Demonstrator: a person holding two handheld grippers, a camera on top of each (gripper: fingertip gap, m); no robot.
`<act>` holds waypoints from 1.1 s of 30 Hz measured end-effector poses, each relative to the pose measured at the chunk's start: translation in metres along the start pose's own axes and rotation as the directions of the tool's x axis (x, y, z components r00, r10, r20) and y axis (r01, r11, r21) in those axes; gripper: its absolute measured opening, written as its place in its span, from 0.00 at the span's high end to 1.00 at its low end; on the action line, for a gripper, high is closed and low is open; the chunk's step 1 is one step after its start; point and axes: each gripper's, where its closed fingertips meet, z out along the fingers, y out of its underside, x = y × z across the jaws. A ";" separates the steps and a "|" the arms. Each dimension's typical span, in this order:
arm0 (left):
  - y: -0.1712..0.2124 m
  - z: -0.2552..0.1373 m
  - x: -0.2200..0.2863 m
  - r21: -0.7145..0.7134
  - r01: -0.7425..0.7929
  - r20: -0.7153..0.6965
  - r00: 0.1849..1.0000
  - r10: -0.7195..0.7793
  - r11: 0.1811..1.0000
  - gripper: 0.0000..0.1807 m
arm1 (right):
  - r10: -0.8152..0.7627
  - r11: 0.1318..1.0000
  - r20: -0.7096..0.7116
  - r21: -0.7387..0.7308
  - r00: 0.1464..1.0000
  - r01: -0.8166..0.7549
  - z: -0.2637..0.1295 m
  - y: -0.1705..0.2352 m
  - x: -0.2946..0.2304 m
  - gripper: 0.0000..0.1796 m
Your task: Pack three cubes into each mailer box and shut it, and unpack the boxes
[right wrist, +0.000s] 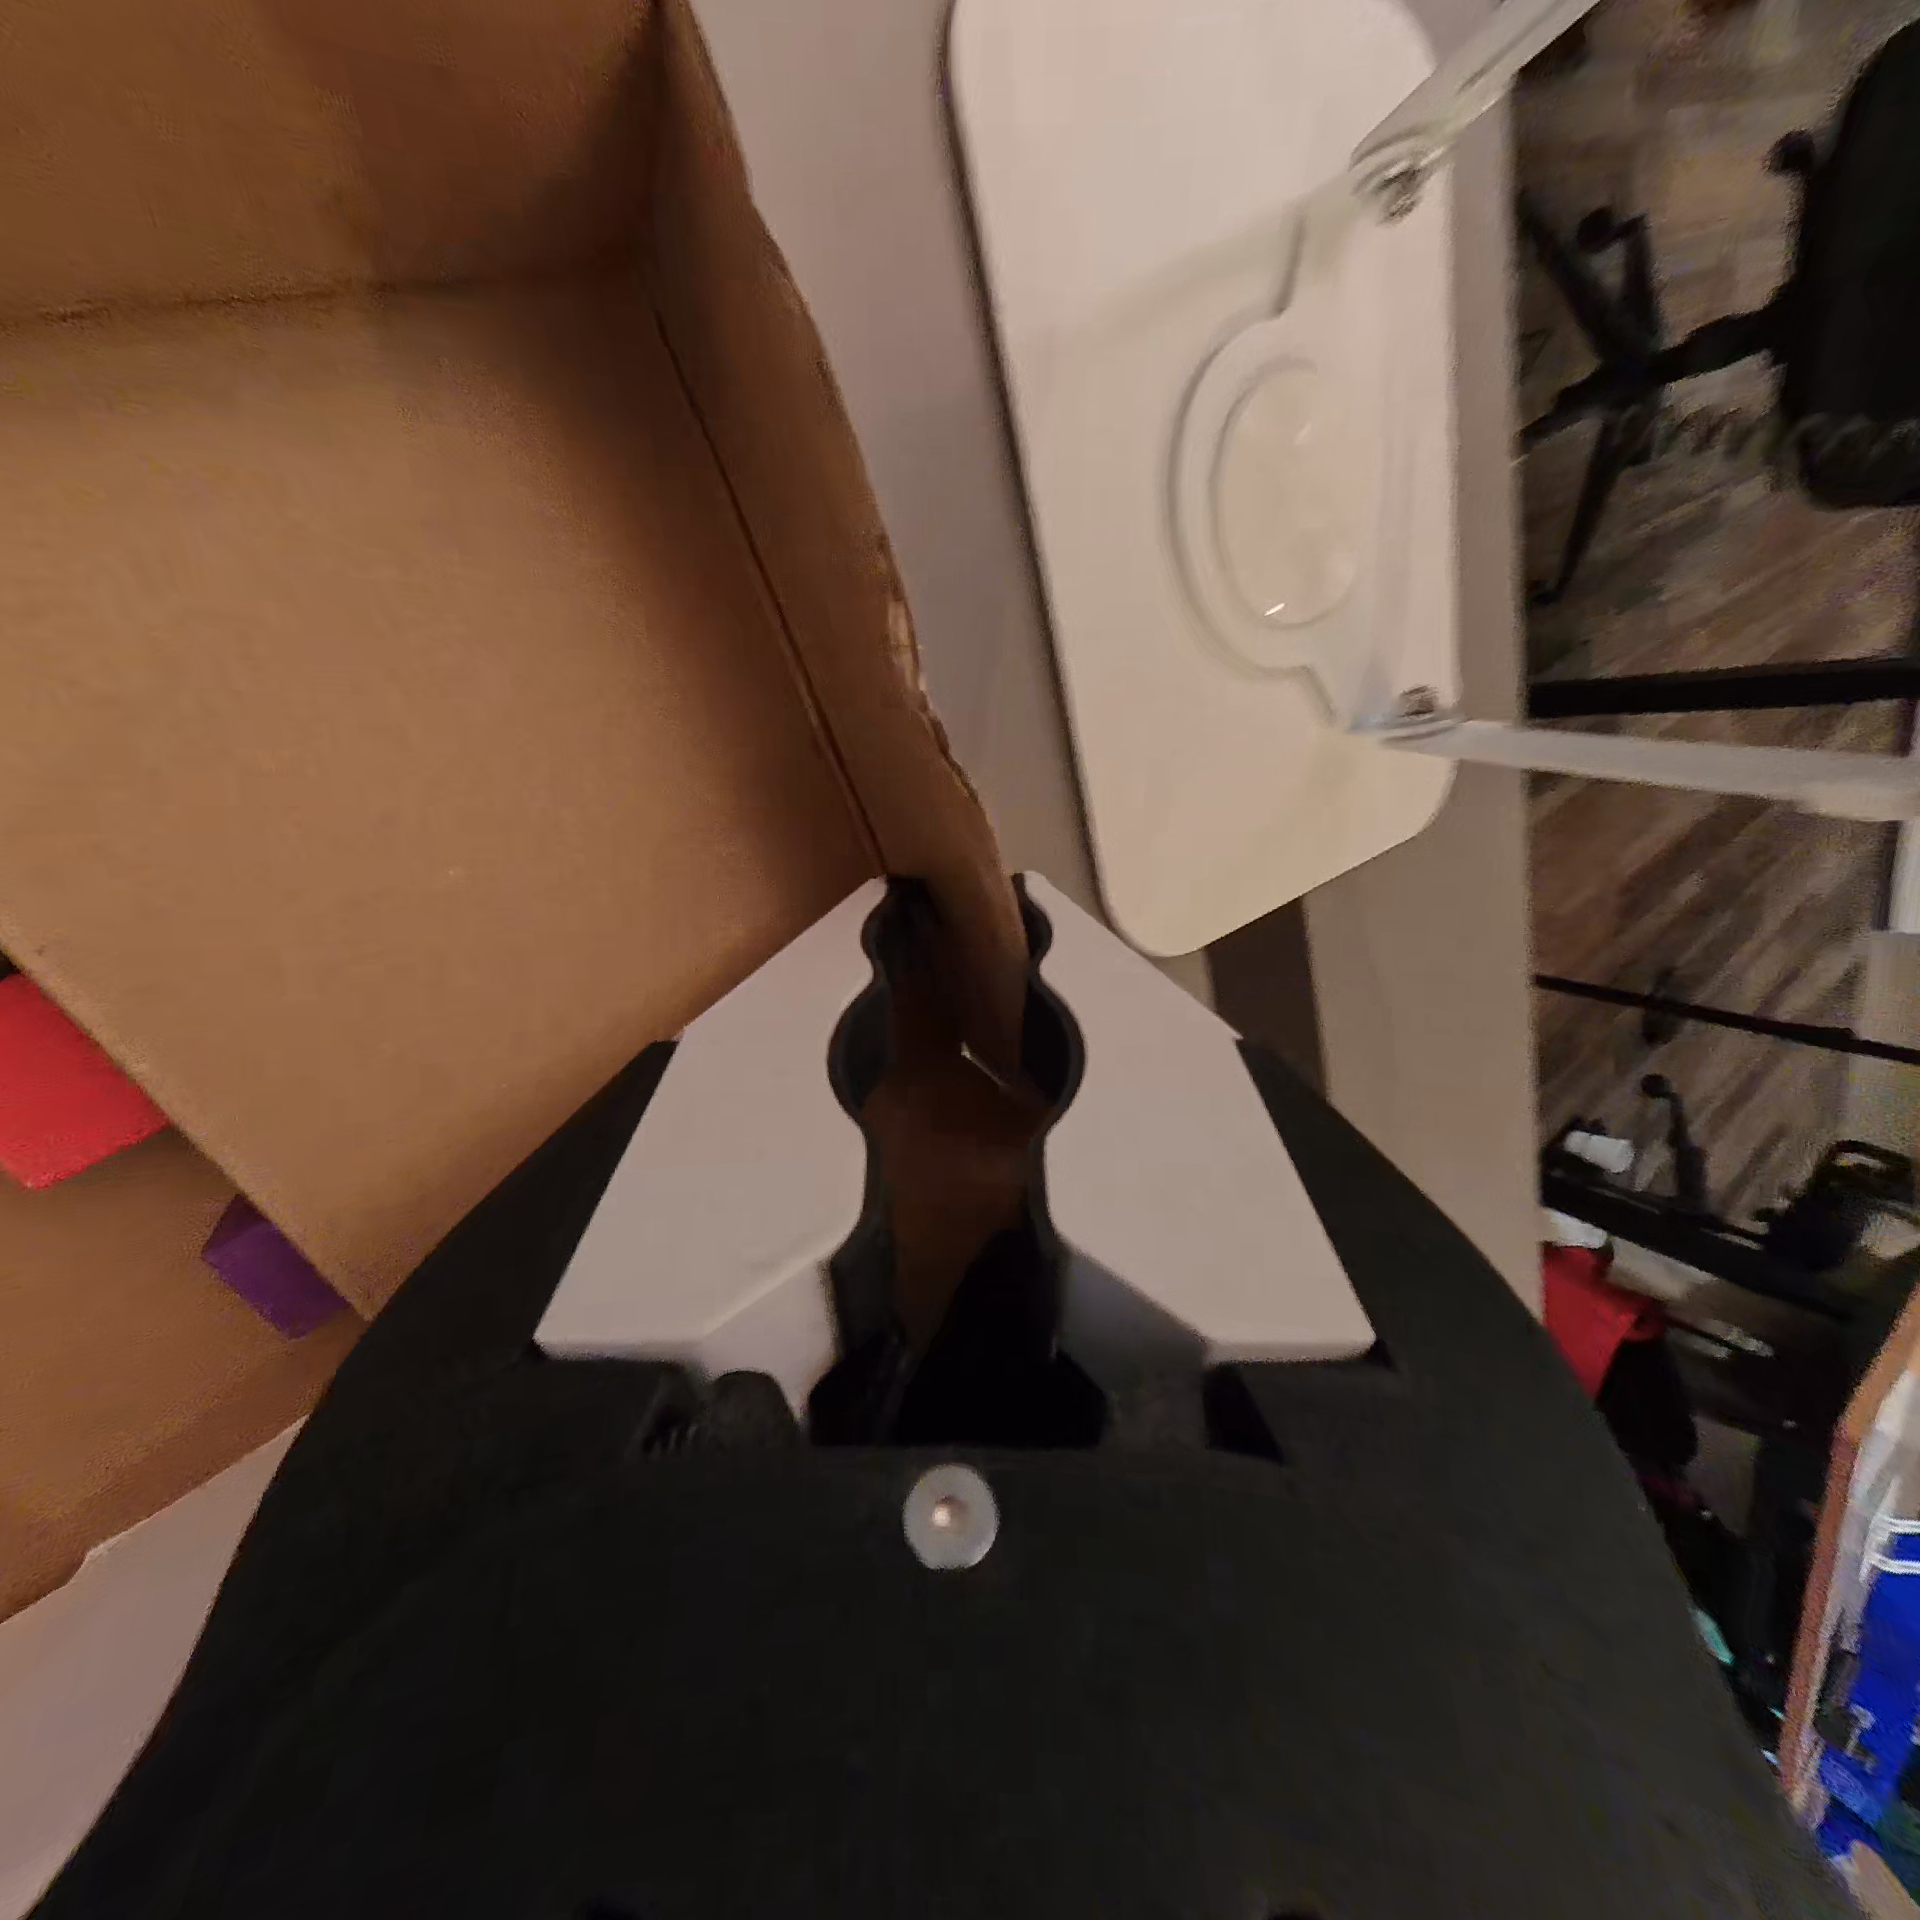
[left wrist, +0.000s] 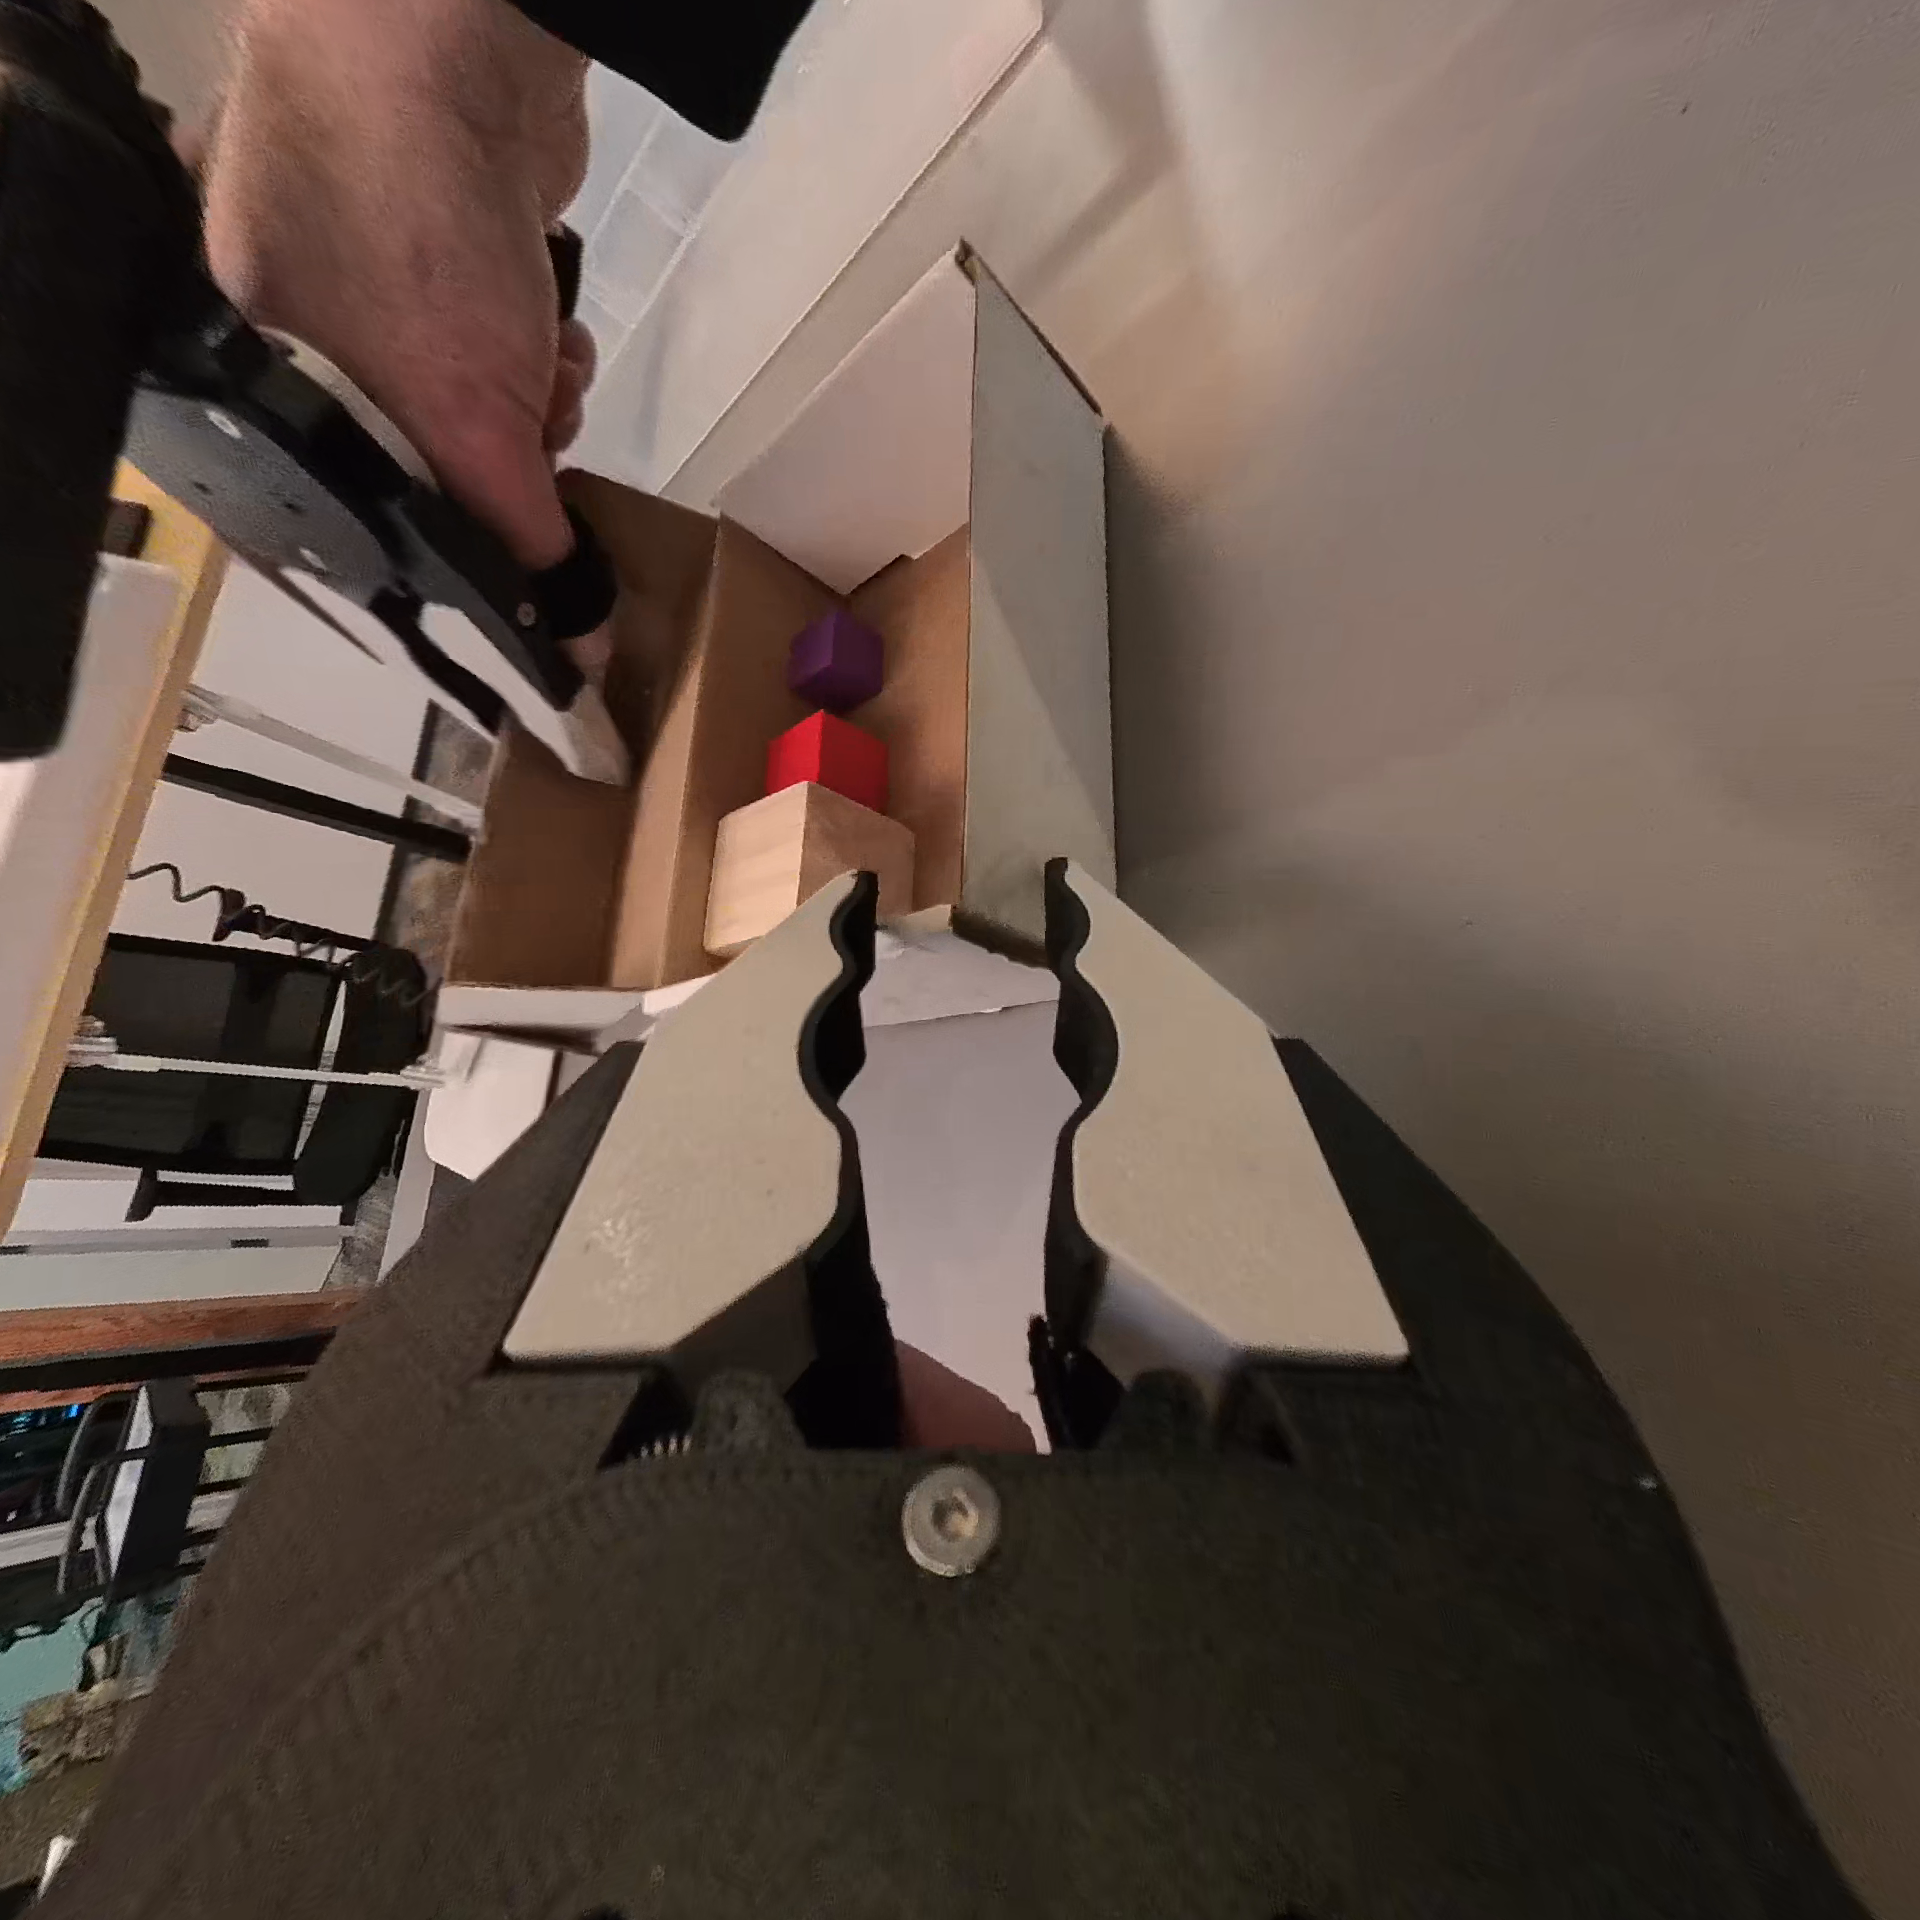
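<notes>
An open mailer box [left wrist: 1034,623], white outside and brown inside, holds three cubes in a row: purple [left wrist: 834,660], red [left wrist: 826,764] and plain wood [left wrist: 805,878]. My left gripper [left wrist: 958,883] is open, its fingertips on either side of the box's near end wall, right by the wooden cube. My right gripper [right wrist: 961,894] is shut on a brown side flap [right wrist: 935,790] of the raised lid [right wrist: 364,623]. It also shows in the left wrist view [left wrist: 592,727], held by a hand [left wrist: 416,260]. The right wrist view shows only parts of the red cube [right wrist: 62,1091] and the purple cube [right wrist: 265,1273].
The box lies on a pale table top [left wrist: 1558,831]. A long white boxlike thing [left wrist: 914,208] lies beyond the box. A white board with a clear plastic mount [right wrist: 1278,488] sits beside the lid. Past the table edge are a wood-look floor, a black chair [right wrist: 1860,312] and shelves.
</notes>
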 end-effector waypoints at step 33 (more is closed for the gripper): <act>0.031 0.028 -0.045 -0.178 0.718 -0.104 0.667 -0.738 0.673 0.92 | -0.045 0.995 -0.149 0.083 0.988 0.058 -0.074 0.000 -0.023 0.80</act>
